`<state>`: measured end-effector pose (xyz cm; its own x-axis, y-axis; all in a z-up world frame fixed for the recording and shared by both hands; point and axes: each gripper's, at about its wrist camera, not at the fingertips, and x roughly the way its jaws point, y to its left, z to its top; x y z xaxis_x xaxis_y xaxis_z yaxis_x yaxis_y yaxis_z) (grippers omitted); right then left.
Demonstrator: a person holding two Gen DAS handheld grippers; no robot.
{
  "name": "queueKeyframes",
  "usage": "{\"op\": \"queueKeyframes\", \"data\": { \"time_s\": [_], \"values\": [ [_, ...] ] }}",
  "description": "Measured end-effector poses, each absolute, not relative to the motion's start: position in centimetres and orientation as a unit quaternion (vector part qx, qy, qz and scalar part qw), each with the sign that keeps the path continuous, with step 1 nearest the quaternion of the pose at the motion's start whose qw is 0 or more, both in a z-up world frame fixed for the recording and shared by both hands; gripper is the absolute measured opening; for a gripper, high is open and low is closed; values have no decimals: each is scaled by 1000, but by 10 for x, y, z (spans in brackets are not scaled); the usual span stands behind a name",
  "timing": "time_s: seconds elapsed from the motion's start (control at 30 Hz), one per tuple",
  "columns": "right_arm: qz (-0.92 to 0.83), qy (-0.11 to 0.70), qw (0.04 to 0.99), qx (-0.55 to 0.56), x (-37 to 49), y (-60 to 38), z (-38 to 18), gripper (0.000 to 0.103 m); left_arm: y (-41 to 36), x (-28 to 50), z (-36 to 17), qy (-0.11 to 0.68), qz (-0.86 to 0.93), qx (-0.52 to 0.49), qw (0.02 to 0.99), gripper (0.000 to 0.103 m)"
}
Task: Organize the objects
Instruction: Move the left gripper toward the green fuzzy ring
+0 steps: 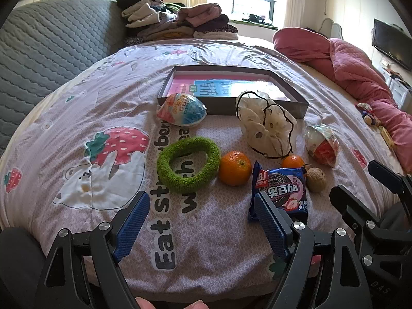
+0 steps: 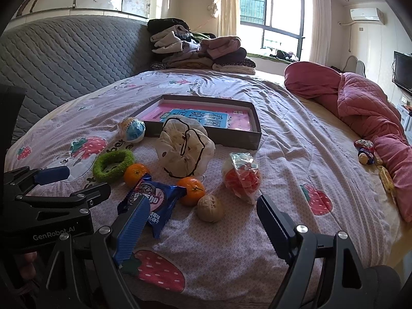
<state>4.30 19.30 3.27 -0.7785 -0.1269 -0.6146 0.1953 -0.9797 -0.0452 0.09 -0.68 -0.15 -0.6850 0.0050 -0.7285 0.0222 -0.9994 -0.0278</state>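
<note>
Looking at where both tools sit, nothing has been picked up yet: the left gripper [image 1: 203, 219] is spread wide with nothing between its blue pads, and the right gripper [image 2: 203, 221] is just as wide open and empty, both hanging low over the strawberry bedsheet [image 1: 77, 118]. The stuff to sort is scattered in front of a shallow grey box [image 1: 296, 103] that has a pink and blue book lying in it, so that box is probably the target. Closest to the left tool is the blue cookie packet [image 1: 280, 190], its near edge just beside the inner pad, with a big orange [image 1: 234, 168] and a green fuzzy ring [image 1: 188, 163] a bit further out. In the right view a walnut [image 2: 210, 208] and a smaller orange [image 2: 191, 190] sit near each other, almost touching, and a wrapped red and white egg toy [image 2: 242, 177] lies beside them. A blue egg toy [image 1: 181, 112] and a cream drawstring pouch [image 1: 267, 123] rest right up against the box wall. A sensible way for the person to go: grab the packet across its flat middle, not the crinkly end, and close gently. Round things like the oranges and walnut will likely roll on soft bedding, so coming straight down and centring the pads on either side first should help.
</note>
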Motion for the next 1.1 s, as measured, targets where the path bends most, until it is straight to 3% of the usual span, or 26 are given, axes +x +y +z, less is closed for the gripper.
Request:
{"op": "queueKeyframes", "data": {
  "time_s": [1.1],
  "values": [
    [-938, 35, 78, 337, 34, 204, 26, 84, -18, -6, -9, 26, -912, 408, 13, 84]
  ]
}}
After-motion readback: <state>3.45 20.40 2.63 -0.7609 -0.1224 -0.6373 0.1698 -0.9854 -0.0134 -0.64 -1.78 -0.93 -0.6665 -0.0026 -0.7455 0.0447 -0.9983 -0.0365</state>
